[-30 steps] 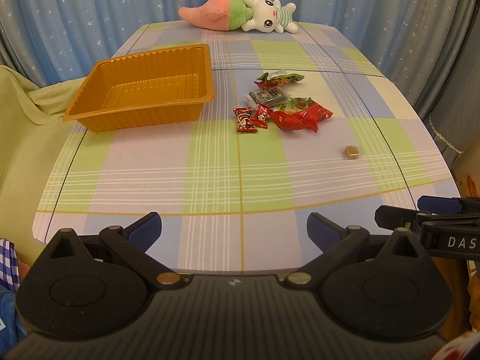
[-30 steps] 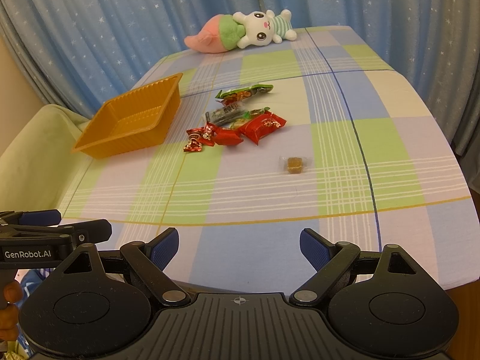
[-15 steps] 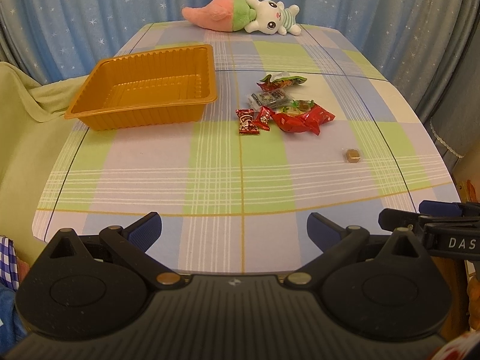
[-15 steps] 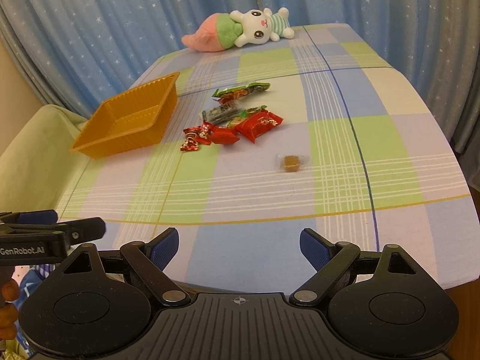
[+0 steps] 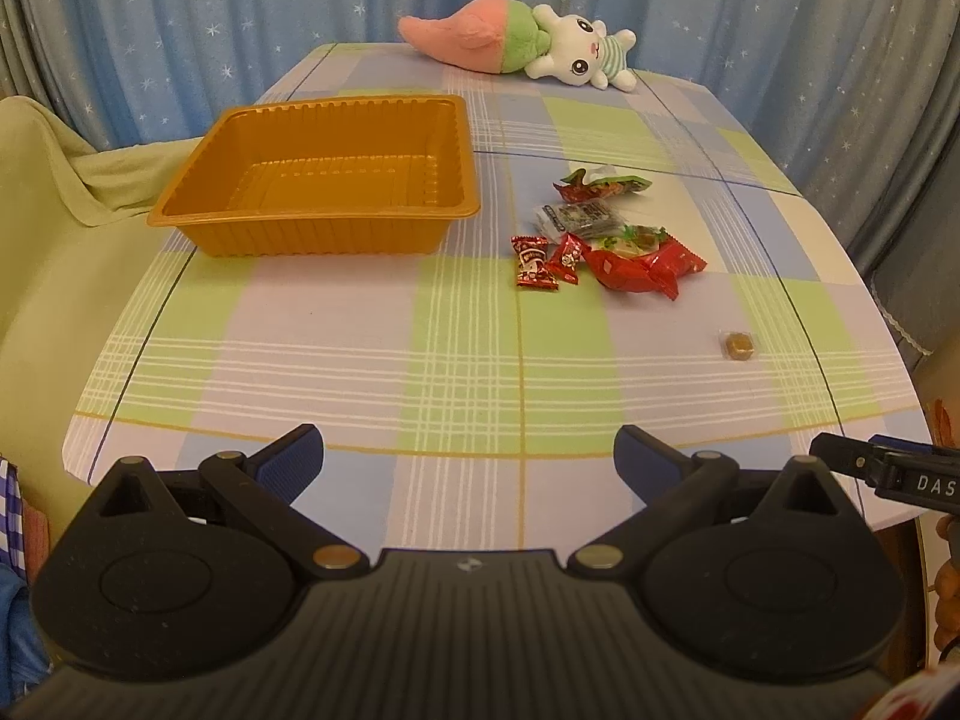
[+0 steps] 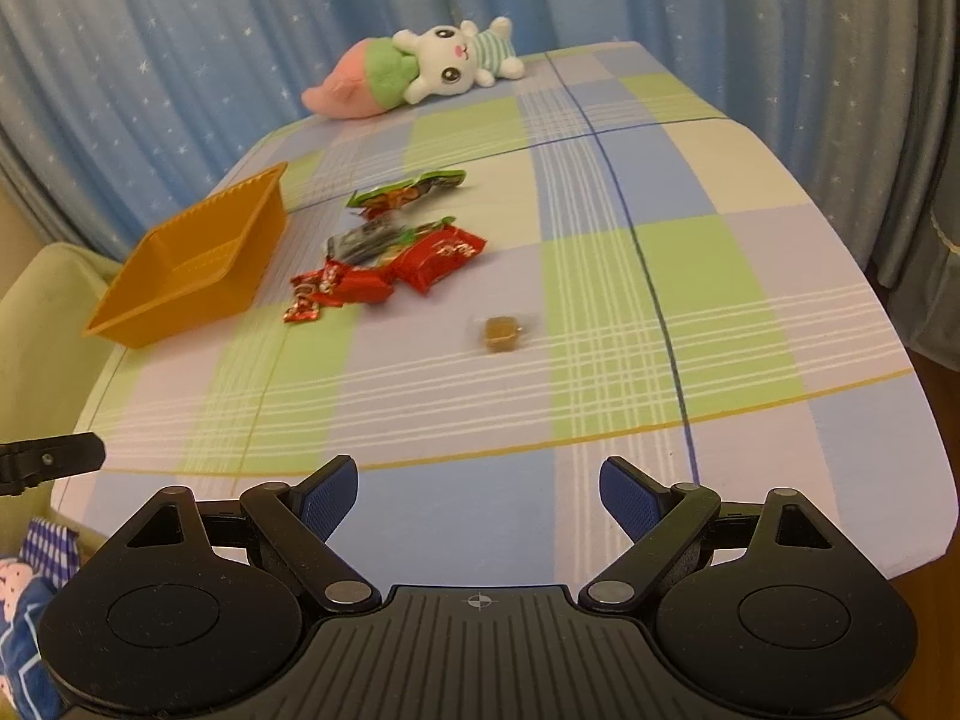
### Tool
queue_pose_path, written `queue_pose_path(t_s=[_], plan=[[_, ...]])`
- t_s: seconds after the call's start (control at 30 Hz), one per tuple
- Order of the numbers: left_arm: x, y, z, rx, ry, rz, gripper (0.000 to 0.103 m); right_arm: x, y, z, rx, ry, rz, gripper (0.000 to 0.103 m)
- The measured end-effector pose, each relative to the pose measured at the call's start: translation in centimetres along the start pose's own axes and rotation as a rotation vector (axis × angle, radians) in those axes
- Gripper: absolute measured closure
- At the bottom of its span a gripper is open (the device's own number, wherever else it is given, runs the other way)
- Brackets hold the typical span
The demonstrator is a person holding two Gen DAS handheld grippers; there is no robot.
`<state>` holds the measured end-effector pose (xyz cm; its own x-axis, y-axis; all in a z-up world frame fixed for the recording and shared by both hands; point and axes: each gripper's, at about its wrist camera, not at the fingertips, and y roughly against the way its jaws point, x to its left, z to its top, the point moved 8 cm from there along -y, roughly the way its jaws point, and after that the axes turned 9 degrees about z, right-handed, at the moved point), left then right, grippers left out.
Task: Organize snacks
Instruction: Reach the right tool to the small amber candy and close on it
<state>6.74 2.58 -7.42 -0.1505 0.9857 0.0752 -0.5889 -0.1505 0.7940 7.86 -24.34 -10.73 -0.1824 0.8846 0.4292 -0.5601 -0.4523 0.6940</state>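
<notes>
A: What is the biggest thing ahead of the claws?

B: The table (image 5: 336,348), under a checked cloth, stretches away from both. The left claw (image 5: 468,450) and the right claw (image 6: 478,483) hang over its near edge, touching nothing.

A: And their state?

B: Both are released, jaws spread wide with nothing between the blue pads (image 5: 291,455). The tip of the right claw shows at the far right edge of the left view.

A: Next in size?

B: A blue starred curtain (image 5: 180,30) hangs behind the table. Then the tray (image 5: 324,222), orange and ribbed, sits ahead and to the left of the left claw; from the right claw it lies far to the left, well apart. Nothing is in it.

A: After that?

B: A plush toy (image 5: 522,45), a rabbit with a pink and green body, lies on its side at the far end of the table, straight ahead of both claws.

A: Where are the snacks?

B: On the cloth, ahead and slightly right of the left claw, ahead and left of the right claw. A red packet (image 5: 642,264) lies nearest, with a grey packet (image 5: 576,217) and a green-and-red packet (image 5: 603,186) beyond it. Two small red candies (image 5: 549,261) lie just beside the red packet, on the tray's side.

A: Smallest?

B: A brown sweet (image 6: 501,333) in clear wrap lies alone, apart from the pile, almost directly ahead of the right claw and nearer to it than the rest.
</notes>
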Motion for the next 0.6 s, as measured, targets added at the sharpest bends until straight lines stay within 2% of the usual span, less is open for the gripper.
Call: queue_pose_path(t_s=[0.23, 0.5, 0.6], plan=[[-0.6, -1.4, 1.1, -0.037, -0.028, -0.008, 0.0, -0.4, -0.8, 0.8, -0.039, -0.001, 0.036, 0.016], [-2.2, -3.7, 2.7, -0.055, -0.079, -0.037, 0.002, -0.9, -2.6, 2.3, -0.076, 0.037, 0.009, 0.017], [-2.6, -4.8, 3.2, -0.058, -0.093, -0.045, 0.003, -0.9, -3.7, 2.7, -0.069, 0.053, 0.008, 0.031]])
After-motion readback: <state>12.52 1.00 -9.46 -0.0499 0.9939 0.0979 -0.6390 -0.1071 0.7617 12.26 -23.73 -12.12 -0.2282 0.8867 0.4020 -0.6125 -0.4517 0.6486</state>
